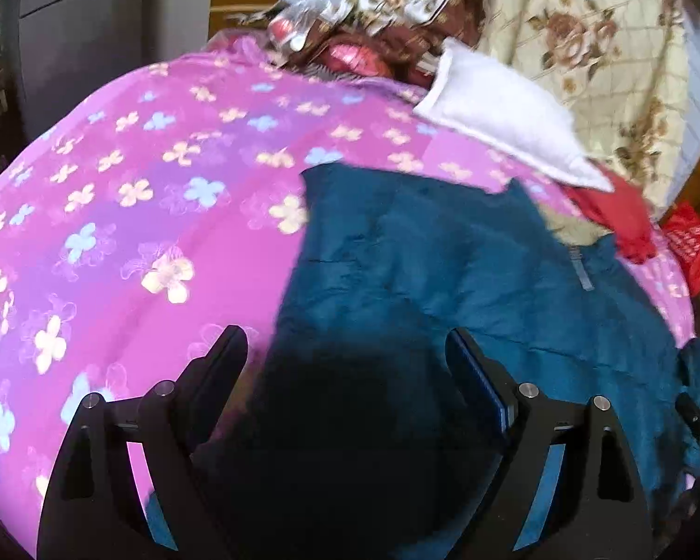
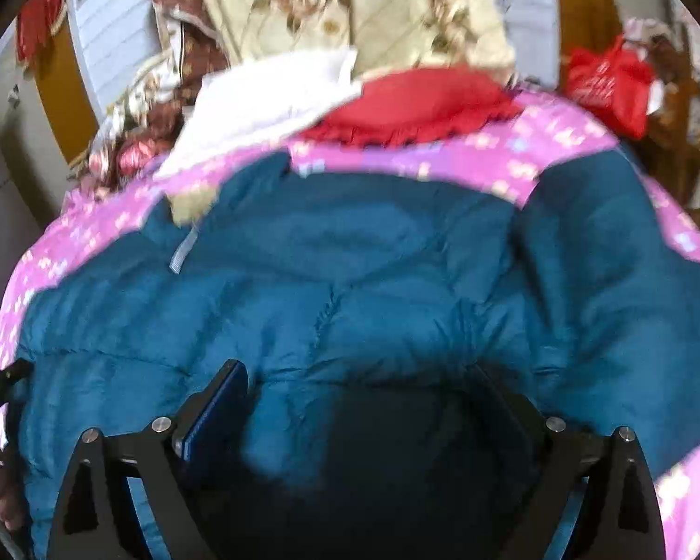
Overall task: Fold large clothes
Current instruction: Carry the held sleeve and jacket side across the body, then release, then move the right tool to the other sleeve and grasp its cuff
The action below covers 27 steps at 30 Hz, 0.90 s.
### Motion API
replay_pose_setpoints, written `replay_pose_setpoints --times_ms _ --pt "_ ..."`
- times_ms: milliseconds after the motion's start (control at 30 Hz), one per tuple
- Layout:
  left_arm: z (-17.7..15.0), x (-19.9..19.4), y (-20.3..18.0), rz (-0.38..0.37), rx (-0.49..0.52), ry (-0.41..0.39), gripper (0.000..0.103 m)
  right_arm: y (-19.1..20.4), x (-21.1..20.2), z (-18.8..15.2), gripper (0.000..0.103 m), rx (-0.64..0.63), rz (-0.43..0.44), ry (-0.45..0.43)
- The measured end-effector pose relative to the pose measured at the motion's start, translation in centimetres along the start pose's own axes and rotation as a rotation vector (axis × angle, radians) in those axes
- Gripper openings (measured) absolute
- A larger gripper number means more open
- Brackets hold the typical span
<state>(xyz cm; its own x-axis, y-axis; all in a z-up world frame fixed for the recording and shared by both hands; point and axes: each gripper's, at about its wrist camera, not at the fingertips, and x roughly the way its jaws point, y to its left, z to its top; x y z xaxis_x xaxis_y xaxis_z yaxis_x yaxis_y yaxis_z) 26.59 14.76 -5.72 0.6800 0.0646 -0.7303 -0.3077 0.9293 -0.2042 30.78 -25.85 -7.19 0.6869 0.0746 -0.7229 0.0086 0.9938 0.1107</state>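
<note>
A teal quilted jacket lies spread on a pink flowered bed cover; it fills most of the right wrist view. My left gripper is open, its fingers wide apart over the jacket's left edge, with dark jacket fabric bulging between them. My right gripper is open over the jacket's near hem, fabric rising between its fingers. I cannot tell whether the pads touch the cloth. A grey zipper tab shows near the collar.
A white pillow, a red cloth and a cream flowered quilt lie at the bed's far side. A red bag sits by a wooden chair at right. The pink cover also shows in the right wrist view.
</note>
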Motion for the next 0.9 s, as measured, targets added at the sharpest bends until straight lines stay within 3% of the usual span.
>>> replay_pose_setpoints --times_ms 133,200,267,367,467,733,833,900 --pt "-2.1 -0.9 -3.5 -0.021 0.126 0.013 0.087 3.0 -0.9 -1.6 0.099 -0.094 0.003 0.017" --pt "-3.5 0.6 -5.1 0.032 0.232 0.063 0.092 3.5 1.4 -3.0 0.103 -0.155 -0.061 0.092" --pt "-4.6 1.5 -6.1 0.091 0.302 0.059 0.095 2.5 2.6 -3.6 0.103 -0.116 -0.031 0.122" --pt "-4.4 1.9 -5.6 0.09 0.271 0.076 0.103 1.9 2.4 -3.8 0.103 -0.095 -0.01 0.123" --pt "-4.2 2.2 -5.0 0.06 0.24 0.096 0.103 2.1 2.5 -4.0 0.103 -0.113 -0.028 0.124" --pt "-4.4 2.0 -5.2 0.066 0.245 0.09 0.103 2.1 2.3 -3.9 0.103 -0.112 -0.027 0.122" --pt "-4.0 0.4 -5.4 0.073 0.227 0.05 0.102 2.2 2.1 -3.6 0.103 -0.103 -0.035 0.122" --pt "-3.6 -1.5 -6.0 0.03 0.222 -0.007 0.102 2.5 0.9 -2.8 0.102 -0.073 -0.039 0.089"
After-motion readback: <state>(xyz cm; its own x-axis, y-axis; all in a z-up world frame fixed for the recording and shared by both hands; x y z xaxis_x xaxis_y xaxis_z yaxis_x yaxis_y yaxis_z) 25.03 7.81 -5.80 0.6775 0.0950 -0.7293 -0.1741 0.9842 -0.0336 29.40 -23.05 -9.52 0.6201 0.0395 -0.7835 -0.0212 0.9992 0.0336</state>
